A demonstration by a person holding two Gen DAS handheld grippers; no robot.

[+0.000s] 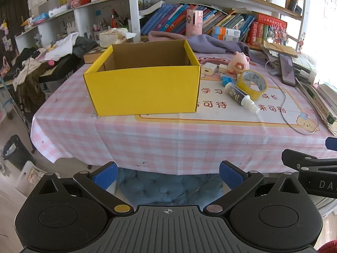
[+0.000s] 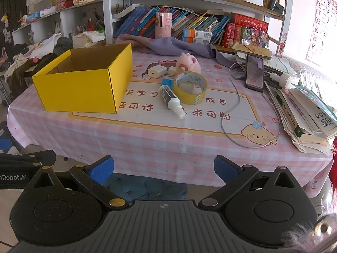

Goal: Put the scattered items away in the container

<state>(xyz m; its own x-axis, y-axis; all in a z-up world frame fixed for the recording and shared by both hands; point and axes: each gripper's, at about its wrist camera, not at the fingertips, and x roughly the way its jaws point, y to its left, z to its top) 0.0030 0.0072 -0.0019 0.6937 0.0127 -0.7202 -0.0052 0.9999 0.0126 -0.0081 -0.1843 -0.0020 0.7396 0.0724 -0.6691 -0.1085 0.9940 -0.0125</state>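
An open yellow cardboard box (image 1: 143, 88) (image 2: 84, 84) stands empty on the pink checked tablecloth. To its right lie a roll of yellow tape (image 1: 253, 83) (image 2: 190, 86), a small white spray bottle (image 1: 240, 96) (image 2: 170, 99), a pink plush pig (image 1: 239, 62) (image 2: 187, 63), a white charger block (image 1: 207, 68) (image 2: 155, 71) and a small blue item (image 1: 226, 79) (image 2: 167, 82). My left gripper (image 1: 168, 176) and right gripper (image 2: 164, 171) both hover open before the table's front edge, with nothing between their blue pads.
A phone (image 2: 254, 74) with a white cable (image 2: 231, 113) leans at the right, beside a stack of books and papers (image 2: 301, 113). A purple cloth (image 2: 168, 46) lies behind, under bookshelves. Clothes pile at the far left (image 1: 42, 63). A blue cushioned chair (image 1: 168, 189) sits below the table edge.
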